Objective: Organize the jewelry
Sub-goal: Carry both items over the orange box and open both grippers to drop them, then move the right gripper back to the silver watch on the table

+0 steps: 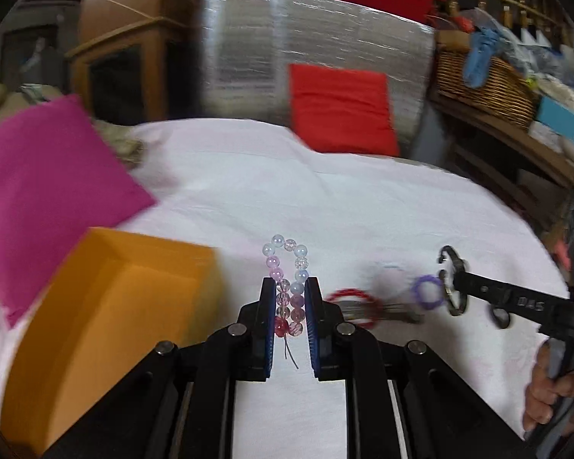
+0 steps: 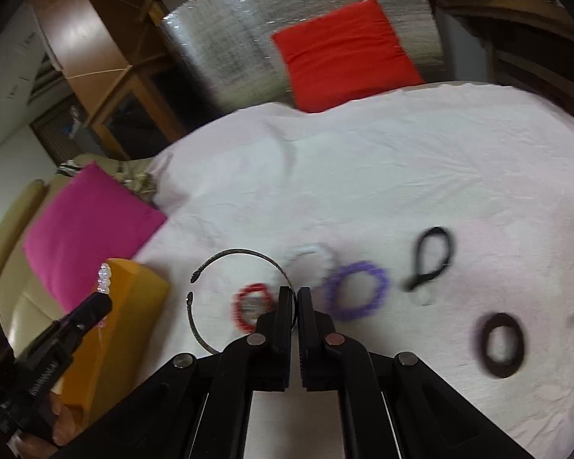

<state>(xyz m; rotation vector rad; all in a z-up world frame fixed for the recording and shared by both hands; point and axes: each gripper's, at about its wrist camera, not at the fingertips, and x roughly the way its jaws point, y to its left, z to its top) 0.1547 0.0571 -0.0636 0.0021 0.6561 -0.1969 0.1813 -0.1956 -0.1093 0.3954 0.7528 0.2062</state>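
My left gripper [image 1: 290, 290] is shut on a bracelet of pink, white and clear beads [image 1: 287, 246], which stands up between the blue pads, raised above the white cloth [image 1: 325, 199]. An open orange box [image 1: 95, 325] lies just to its left. In the right wrist view my right gripper [image 2: 294, 298] is shut on a thin dark metal open bangle [image 2: 241, 253], lifted off the cloth. The left gripper [image 2: 103, 298] shows there with beads [image 2: 104, 279] over the orange box [image 2: 134, 294]. In the left wrist view the right gripper [image 1: 449, 271] holds the bangle [image 1: 457, 264].
On the cloth lie a red bracelet [image 2: 238, 308], a white one [image 2: 310, 249], a purple one [image 2: 332, 290], a black loop [image 2: 445, 244] and a dark brown ring [image 2: 483, 338]. A pink cushion [image 1: 49, 176] lies left, a red cushion [image 1: 340, 111] against silver foil behind.
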